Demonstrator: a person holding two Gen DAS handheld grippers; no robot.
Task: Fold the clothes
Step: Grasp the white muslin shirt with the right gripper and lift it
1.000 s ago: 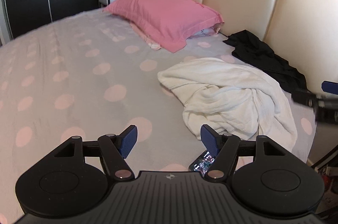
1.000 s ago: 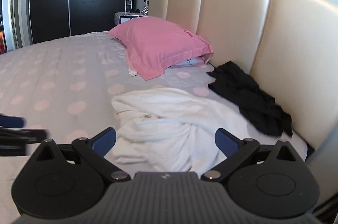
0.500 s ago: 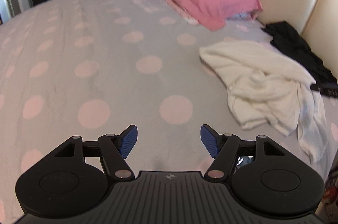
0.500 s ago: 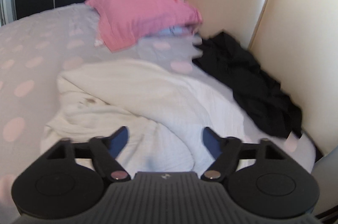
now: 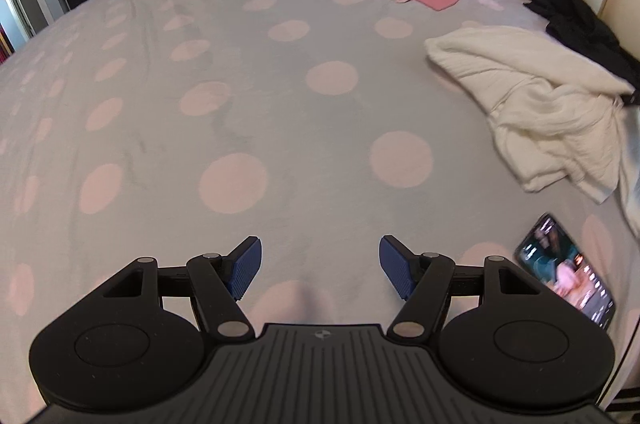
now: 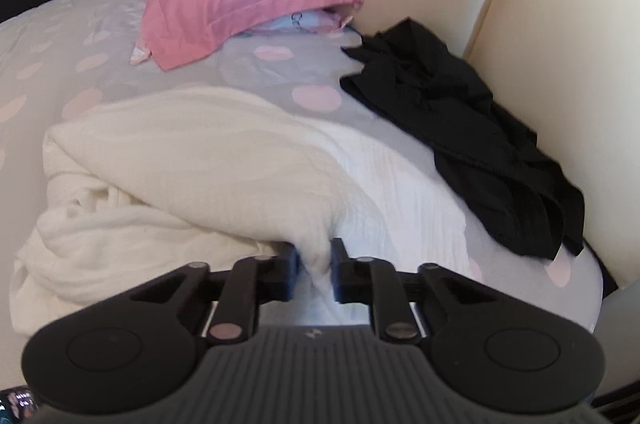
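Right tongs (image 6: 314,270) closing, pinching a fold of white garment (image 6: 208,160); left tongs (image 5: 320,270) released over bed (image 5: 240,84).

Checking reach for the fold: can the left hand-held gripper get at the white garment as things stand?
Probably yes. The left hand-held gripper is open over bare sheet, and nothing lies between it and the white garment; the phone sits off to the side.

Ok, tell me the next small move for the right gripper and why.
Probably finish the pinch, then lift. The right gripper is closing with a fold of the crumpled white garment between its fingers; the left gripper hangs open over bare sheet.
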